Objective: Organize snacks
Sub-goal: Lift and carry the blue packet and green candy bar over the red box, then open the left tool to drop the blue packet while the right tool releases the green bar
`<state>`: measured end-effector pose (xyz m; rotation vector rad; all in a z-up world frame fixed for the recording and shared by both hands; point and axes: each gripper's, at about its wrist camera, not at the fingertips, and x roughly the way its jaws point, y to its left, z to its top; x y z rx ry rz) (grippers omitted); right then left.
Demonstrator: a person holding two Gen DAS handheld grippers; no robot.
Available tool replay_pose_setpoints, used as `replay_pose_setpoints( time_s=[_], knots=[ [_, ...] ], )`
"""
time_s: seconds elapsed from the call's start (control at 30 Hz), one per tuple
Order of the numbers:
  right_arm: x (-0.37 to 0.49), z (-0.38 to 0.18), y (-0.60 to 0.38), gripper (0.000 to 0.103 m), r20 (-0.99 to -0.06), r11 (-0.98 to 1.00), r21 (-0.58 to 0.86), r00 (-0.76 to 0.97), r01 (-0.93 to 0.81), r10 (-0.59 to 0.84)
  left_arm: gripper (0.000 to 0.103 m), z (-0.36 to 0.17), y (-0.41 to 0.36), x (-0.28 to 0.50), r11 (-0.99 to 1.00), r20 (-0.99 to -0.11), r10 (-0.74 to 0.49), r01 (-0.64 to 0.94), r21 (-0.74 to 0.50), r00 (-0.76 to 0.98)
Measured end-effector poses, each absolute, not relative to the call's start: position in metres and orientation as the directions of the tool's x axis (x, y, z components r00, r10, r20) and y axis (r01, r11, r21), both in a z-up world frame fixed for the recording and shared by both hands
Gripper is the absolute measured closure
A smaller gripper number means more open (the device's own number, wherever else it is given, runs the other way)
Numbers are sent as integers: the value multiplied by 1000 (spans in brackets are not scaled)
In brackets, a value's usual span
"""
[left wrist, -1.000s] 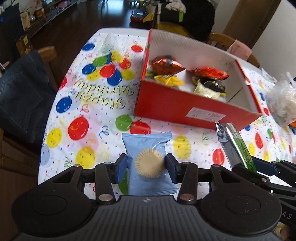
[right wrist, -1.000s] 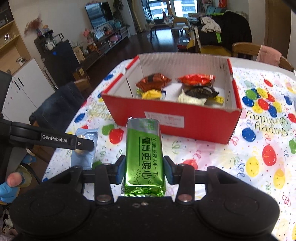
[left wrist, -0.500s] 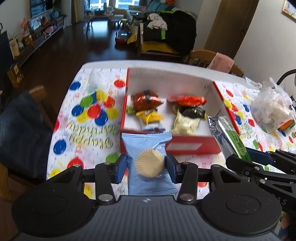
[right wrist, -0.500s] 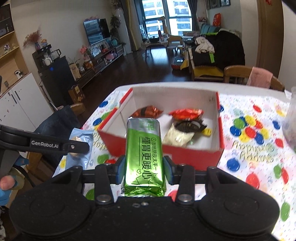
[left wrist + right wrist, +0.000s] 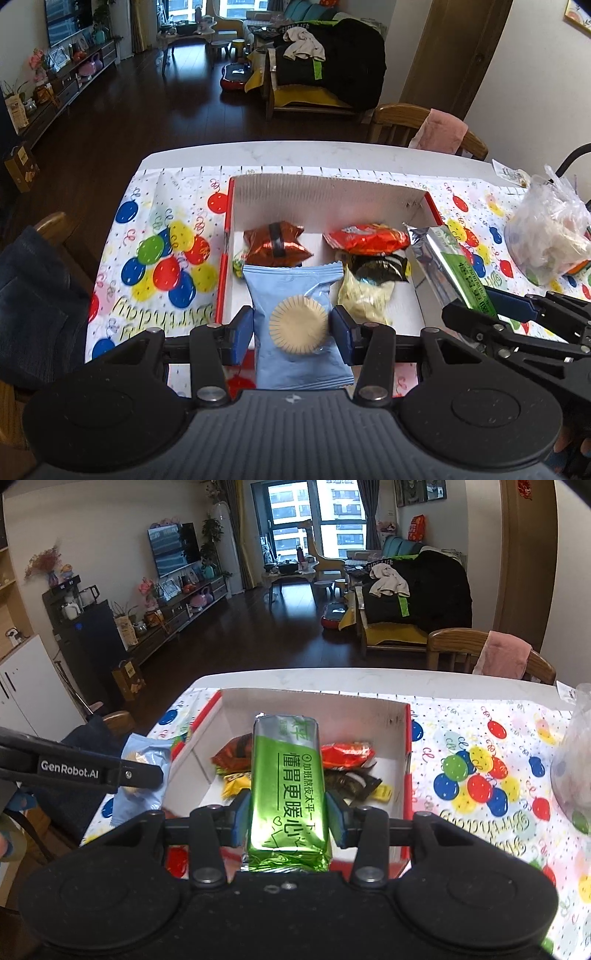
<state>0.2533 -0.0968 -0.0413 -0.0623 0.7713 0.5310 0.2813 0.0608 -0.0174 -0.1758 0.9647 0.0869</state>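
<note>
- The left gripper (image 5: 293, 328) is clamped on a pale blue packet (image 5: 295, 317), which is pinched on both sides by the blue pads and held in the air over the near left part of the red box (image 5: 221, 280).
- The right gripper (image 5: 286, 821) is clamped on a green foil pack (image 5: 286, 786), which is likewise held above the box, toward its right side.
- Several snacks are already seen inside the box: a brown-red wrapped one (image 5: 275, 245), an orange bag (image 5: 367, 240), a dark wrapper (image 5: 376, 267), a pale yellow bag (image 5: 364, 297) and a small yellow packet (image 5: 236, 786).
- The work is judged to be well advanced, since five snacks are stored and the last two seen are carried over the opening but not yet released.
- A clear plastic bag (image 5: 546, 240) is left on the balloon-print tablecloth (image 5: 162, 258) to the right of the box; whether more snacks are held in it cannot be told.
- What remains, as judged here, is for both packs to be lowered and let go inside the box.
</note>
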Motion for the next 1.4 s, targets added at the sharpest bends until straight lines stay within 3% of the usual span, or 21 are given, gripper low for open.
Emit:
replay_pose_setpoints(
  time_s=[0.67, 1.4],
  knots=[
    [319, -97, -69, 62, -792, 870, 77, 500, -487, 349, 58, -79, 63, 374, 978, -906, 54, -206, -37, 420],
    [321, -130, -59, 61, -844, 848, 57, 428, -527, 322, 58, -115, 59, 383, 986, -928, 48, -166, -16, 370]
  ],
)
